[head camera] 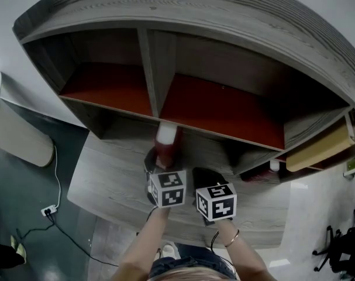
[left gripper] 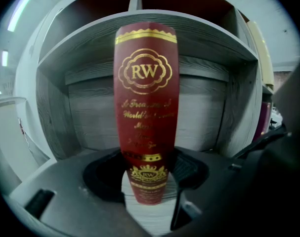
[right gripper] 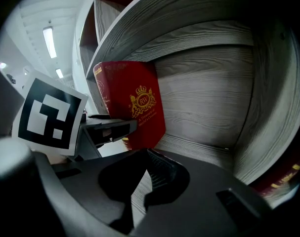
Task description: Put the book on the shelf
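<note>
Red book (left gripper: 146,107) stands upright, pinched at its lower end between the left gripper's (left gripper: 149,177) jaws, spine facing that gripper, the grey shelf's (left gripper: 209,107) lower compartment just beyond; right gripper (right gripper: 140,184) alongside, jaws parted, holding nothing

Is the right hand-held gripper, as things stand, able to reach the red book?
Probably yes. The red book stands upright in the left hand-held gripper, its cover turned toward the right hand-held gripper, whose jaws are apart and empty. Nothing stands between them. The book's lower part is taken.
</note>
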A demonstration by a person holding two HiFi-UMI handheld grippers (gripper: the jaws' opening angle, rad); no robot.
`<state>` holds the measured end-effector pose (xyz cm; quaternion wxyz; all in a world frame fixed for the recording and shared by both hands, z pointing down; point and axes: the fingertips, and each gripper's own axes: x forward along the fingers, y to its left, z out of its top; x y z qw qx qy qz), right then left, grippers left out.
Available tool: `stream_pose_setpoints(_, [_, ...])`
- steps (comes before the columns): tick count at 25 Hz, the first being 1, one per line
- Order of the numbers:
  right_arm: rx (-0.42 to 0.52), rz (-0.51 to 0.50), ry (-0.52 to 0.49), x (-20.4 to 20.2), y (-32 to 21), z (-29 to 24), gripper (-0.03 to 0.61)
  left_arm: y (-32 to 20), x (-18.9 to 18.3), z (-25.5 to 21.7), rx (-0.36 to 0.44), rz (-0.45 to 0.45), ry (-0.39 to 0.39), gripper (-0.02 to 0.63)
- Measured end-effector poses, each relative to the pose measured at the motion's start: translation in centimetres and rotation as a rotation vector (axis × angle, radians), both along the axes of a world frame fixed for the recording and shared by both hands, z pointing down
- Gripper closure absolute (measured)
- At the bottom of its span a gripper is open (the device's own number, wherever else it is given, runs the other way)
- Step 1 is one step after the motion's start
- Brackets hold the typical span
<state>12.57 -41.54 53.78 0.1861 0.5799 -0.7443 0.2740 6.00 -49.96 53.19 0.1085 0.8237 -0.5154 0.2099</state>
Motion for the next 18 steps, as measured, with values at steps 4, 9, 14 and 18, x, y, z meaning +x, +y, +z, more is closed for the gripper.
stream_pose_setpoints(4, [0.001, 0.002, 0.0, 0.0, 0.5, 0.0, 0.569, 0.8, -0.2, 0.2, -0.013, -0.01, 0.008, 0.373])
stream_pose_setpoints(9, [0.005, 0.003, 0.001, -0.2, 1.2, -0.1, 0.57, 1.8, -0.7, 0.4, -0.033, -0.023, 0.04, 0.373])
stream_pose_setpoints(14, [0.008, 0.006, 0.004, -0.6, 2.2, -0.2, 0.569, 3.1, -1.6, 0.6, -0.042, -0.033, 0.054, 0.373])
stream_pose_setpoints(18, [0.021, 0.002, 0.007, -1.3, 3.1, -0.7, 0.569, 4.1, -2.5, 0.7, -0.042, -0.042, 0.06, 0.373])
